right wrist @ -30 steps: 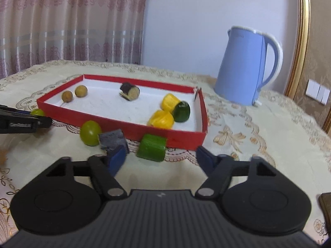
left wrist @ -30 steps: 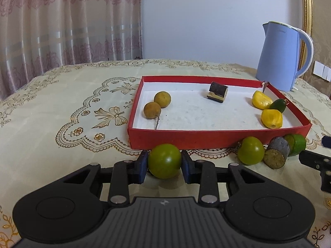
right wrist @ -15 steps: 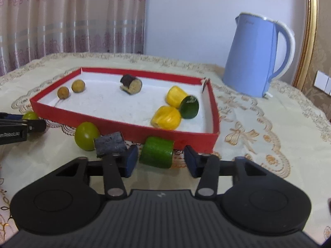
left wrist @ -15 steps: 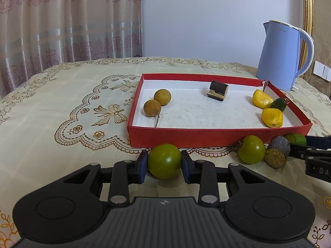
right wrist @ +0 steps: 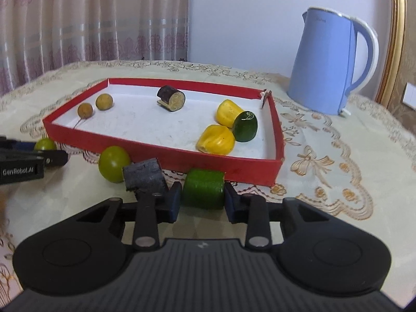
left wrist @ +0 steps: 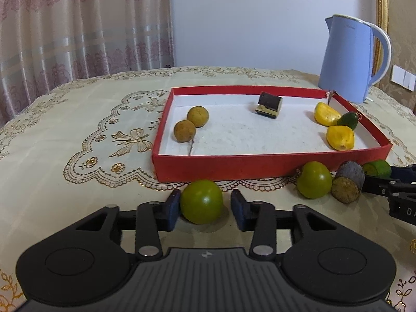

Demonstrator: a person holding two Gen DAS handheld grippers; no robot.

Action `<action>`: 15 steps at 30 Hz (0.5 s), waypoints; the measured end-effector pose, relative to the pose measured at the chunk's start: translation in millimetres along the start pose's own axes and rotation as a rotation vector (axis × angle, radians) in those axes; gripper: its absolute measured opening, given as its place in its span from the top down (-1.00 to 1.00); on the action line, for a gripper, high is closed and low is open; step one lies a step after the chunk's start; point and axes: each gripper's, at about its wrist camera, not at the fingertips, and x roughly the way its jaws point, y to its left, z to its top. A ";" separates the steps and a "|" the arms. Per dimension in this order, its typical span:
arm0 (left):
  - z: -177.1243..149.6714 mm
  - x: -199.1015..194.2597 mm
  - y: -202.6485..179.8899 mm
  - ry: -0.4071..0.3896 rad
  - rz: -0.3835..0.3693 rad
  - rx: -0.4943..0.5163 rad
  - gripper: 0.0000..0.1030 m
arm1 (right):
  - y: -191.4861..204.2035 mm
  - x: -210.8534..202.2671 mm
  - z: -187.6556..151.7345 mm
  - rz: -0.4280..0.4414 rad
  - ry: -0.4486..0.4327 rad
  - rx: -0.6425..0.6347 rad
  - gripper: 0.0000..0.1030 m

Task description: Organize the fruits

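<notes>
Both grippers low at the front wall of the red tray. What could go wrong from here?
1. The left gripper has just been opening; its right pad stands off the round green fruit, which may roll on the cloth.
2. The right gripper has just closed on the green cylinder piece, right against the red tray; lifting forward could catch the wall.
3. The dark cylinder piece sits beside its left finger and could be nudged.

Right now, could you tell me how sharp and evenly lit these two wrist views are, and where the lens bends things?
Left wrist view: sharp, soft even light, faint shadow under the round green fruit; the gold picture frame bows at the edge. Right wrist view: equally sharp on the green cylinder piece; the pale blue electric kettle leans; corners go dark.
</notes>
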 end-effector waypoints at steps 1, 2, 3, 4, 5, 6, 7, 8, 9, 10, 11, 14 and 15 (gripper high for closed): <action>-0.2 0.3 -1.6 0.002 0.000 0.010 -0.22 | -1.4 0.3 -1.2 0.004 0.001 0.008 0.38; -0.2 -0.2 -3.0 0.000 0.007 0.018 -0.36 | -3.3 0.9 -1.9 0.007 0.001 0.018 0.38; -0.7 -1.8 -3.9 -0.011 0.018 0.022 -0.37 | -5.4 1.8 -2.3 0.012 0.004 0.031 0.38; -1.2 -3.0 -4.5 -0.018 0.019 0.025 -0.37 | -7.0 2.0 -2.4 0.016 0.004 0.039 0.38; -1.3 -3.0 -4.8 -0.019 0.017 0.028 -0.37 | -7.9 2.5 -2.6 0.022 0.006 0.044 0.32; -1.1 -2.1 -5.0 -0.013 0.019 0.029 -0.37 | -8.3 3.7 -2.6 0.020 0.011 0.047 0.16; -1.0 -1.2 -4.9 -0.009 0.023 0.028 -0.37 | -8.9 4.1 -2.6 0.020 0.012 0.050 0.12; -0.8 -1.0 -4.6 -0.007 0.025 0.027 -0.37 | -9.2 3.8 -3.1 0.027 0.010 0.053 0.12; -0.7 -1.2 -4.2 -0.006 0.025 0.025 -0.37 | -10.2 3.8 -3.4 0.032 0.009 0.057 0.07; -0.6 -0.3 -4.0 0.000 0.025 0.024 -0.37 | -10.8 4.8 -3.4 0.029 0.014 0.061 0.04; -0.9 0.1 -3.8 0.005 0.026 0.023 -0.39 | -11.0 6.3 -3.3 0.033 0.023 0.063 -0.08; -0.8 0.9 -5.0 0.008 0.051 0.025 -0.51 | -6.1 7.3 -2.9 0.059 0.030 0.032 -0.34; -0.8 1.2 -5.3 0.009 0.056 0.026 -0.53 | -3.4 6.3 -3.1 0.057 0.023 0.018 -0.28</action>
